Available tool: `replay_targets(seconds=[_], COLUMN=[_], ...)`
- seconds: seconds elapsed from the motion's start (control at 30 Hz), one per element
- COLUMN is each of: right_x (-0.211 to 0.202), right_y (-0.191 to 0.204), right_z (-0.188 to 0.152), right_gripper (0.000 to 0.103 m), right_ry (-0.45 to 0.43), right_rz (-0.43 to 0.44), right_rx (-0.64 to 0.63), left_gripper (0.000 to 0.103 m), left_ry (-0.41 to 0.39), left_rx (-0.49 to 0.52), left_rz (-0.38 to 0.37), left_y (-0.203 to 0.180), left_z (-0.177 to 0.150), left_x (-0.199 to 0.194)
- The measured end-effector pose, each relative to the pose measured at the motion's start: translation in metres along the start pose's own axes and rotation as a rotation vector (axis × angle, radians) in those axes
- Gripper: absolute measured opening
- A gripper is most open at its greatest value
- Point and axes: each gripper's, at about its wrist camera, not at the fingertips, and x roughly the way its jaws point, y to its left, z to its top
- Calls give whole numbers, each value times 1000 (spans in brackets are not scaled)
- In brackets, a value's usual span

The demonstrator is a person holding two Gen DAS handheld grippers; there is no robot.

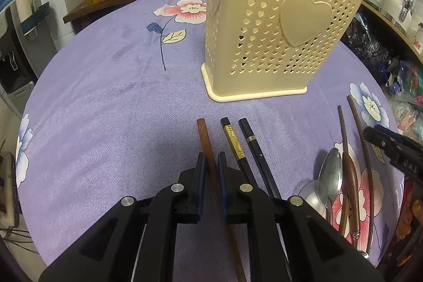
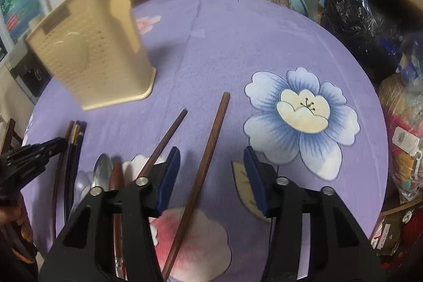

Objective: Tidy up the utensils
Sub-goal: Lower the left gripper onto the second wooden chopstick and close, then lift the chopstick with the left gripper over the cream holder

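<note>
**Two chopsticks, one holder**

The left gripper (image 1: 211,163) is clamped on a brown chopstick (image 1: 205,135); it should lift straight and tip-down into the cream utensil holder (image 1: 275,25) just beyond. The right gripper (image 2: 211,157) straddles another brown chopstick (image 2: 211,139), pads not yet touching.

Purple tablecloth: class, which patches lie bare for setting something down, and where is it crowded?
Bare: the wide stretch of tablecloth left of the utensil holder, toward the pink flower. Also bare: the cloth behind the blue flower. Crowded: the near edge, with chopsticks and spoons.
</note>
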Motion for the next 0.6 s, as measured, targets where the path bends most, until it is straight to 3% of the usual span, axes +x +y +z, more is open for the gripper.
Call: replay_targets(seconds=[0.17, 0.3, 0.43, 0.6], right_x=[15, 22, 27, 31], right_y=[4, 7, 13, 15], right_z=[13, 19, 25, 29], right_gripper=[37, 26, 24, 11], right_ry=[20, 24, 19, 9], right_rz=[-32, -59, -84, -104], right_rx=[2, 0, -19, -42], left_gripper=[10, 10, 10, 10], left_ry=[-2, 0, -2, -6], left_rx=[1, 6, 11, 22], left_rz=[-1, -3, 2, 12], left_y=[0, 1, 0, -2], left_z=[2, 3, 6, 9], left_x=[2, 2, 4, 7])
